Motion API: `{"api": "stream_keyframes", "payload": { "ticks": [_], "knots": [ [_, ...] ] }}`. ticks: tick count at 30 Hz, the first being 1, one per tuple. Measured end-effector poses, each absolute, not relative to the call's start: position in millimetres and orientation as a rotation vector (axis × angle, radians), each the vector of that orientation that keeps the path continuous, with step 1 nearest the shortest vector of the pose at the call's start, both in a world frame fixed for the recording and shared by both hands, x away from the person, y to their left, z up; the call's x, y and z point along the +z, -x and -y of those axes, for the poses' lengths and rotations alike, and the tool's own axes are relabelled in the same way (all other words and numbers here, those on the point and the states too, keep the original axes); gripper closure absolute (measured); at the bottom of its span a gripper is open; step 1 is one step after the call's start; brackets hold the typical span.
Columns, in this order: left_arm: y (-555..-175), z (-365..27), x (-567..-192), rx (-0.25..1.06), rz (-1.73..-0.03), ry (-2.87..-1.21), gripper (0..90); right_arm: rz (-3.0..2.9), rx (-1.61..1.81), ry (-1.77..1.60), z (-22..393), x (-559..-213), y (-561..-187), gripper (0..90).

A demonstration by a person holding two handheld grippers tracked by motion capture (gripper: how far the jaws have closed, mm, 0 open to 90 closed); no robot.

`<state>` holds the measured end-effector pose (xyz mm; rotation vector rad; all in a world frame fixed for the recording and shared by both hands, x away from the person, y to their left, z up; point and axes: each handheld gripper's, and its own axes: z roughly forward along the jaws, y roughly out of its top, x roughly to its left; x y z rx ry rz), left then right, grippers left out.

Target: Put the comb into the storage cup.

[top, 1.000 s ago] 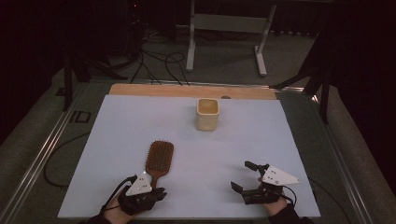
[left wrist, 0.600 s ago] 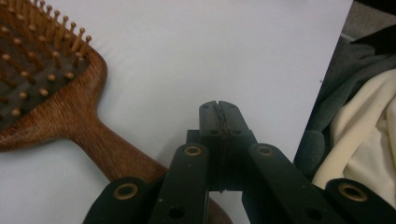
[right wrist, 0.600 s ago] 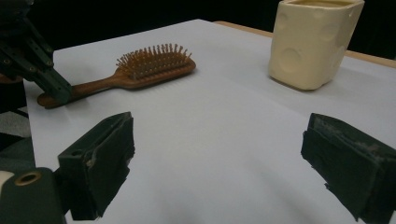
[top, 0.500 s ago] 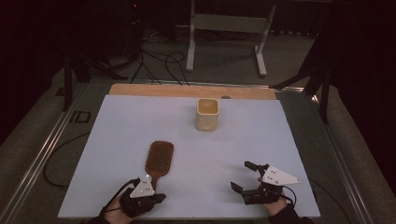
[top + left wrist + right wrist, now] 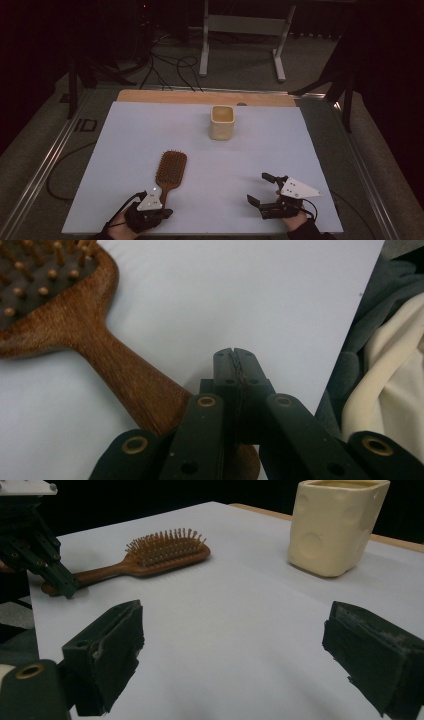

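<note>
Standing at the table: a person's two hands are coming in from the near edge, each holding a gripper over a pale blue-white sheet (image 5: 125, 150) that is covering most of the table.
Left gripper: the left gripper (image 5: 234, 361) is sitting at the near left corner of the sheet, its two black jaws pressed together with nothing between them; it is lying just beside the end of the brush handle, on the handle's right as its own camera is seeing it.
Right gripper: the right gripper (image 5: 261, 189) is resting near the front right of the sheet with its jaws spread wide apart, gripping nothing and pointing leftward across the bare sheet.
Hairbrush: a wooden hairbrush (image 5: 170, 171) is lying flat on the sheet, bristles up, its handle running back toward the left gripper and its head pointing away from the person.
Cup: a cream, square-sided cup (image 5: 222, 122) is standing upright toward the far middle of the sheet, well apart from the brush and both grippers.
Far edge: a strip of bare wood (image 5: 200, 97) is showing beyond the sheet.
</note>
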<state>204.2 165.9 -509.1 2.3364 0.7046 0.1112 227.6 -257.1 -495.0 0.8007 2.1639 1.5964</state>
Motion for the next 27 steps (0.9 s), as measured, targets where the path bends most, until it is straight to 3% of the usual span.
{"api": "stream_keyframes", "payload": {
  "ticks": [27],
  "knots": [
    [-217,-211,-507,0.179,-0.832,-2.34,90.0,-2.17,1.599,-0.803,257,-495,-228,9.0]
  ]
}}
